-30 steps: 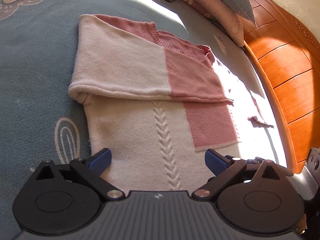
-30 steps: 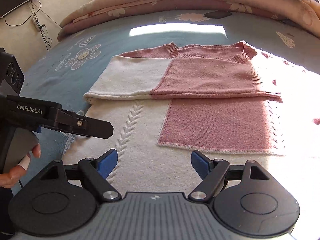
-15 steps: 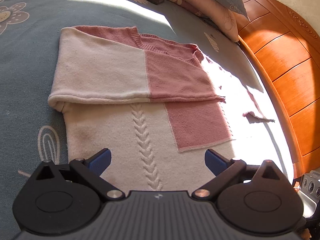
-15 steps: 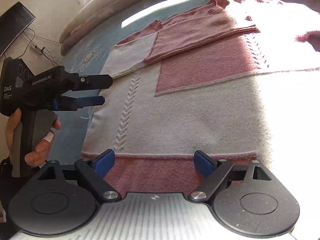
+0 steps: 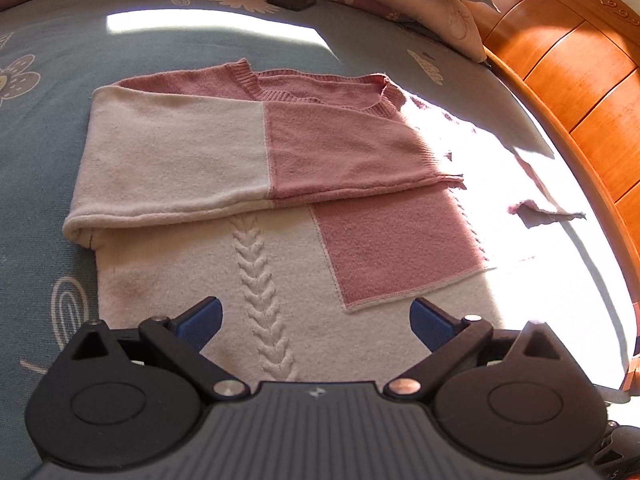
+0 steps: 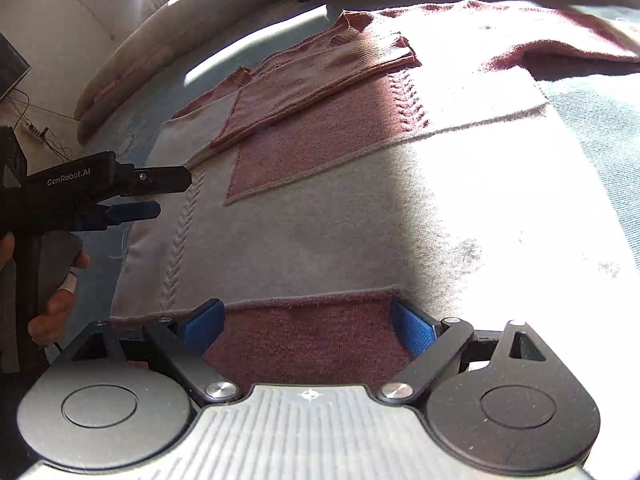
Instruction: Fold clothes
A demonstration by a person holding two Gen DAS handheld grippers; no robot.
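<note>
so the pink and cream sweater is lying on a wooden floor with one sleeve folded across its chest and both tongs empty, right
Not quite. The sweater lies on a blue flowered bedspread, not on a wooden floor; the left wrist view shows it. The rest holds: one sleeve is folded across the chest, the left tongs are empty, and the right tongs, jaws opening, grip nothing.

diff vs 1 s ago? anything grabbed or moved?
Right gripper swung down to the sweater's pink hem, jaws opening, nothing gripped. Left gripper drifted over the cream body, open and empty. Sweater unchanged: one sleeve still folded across the chest.
</note>
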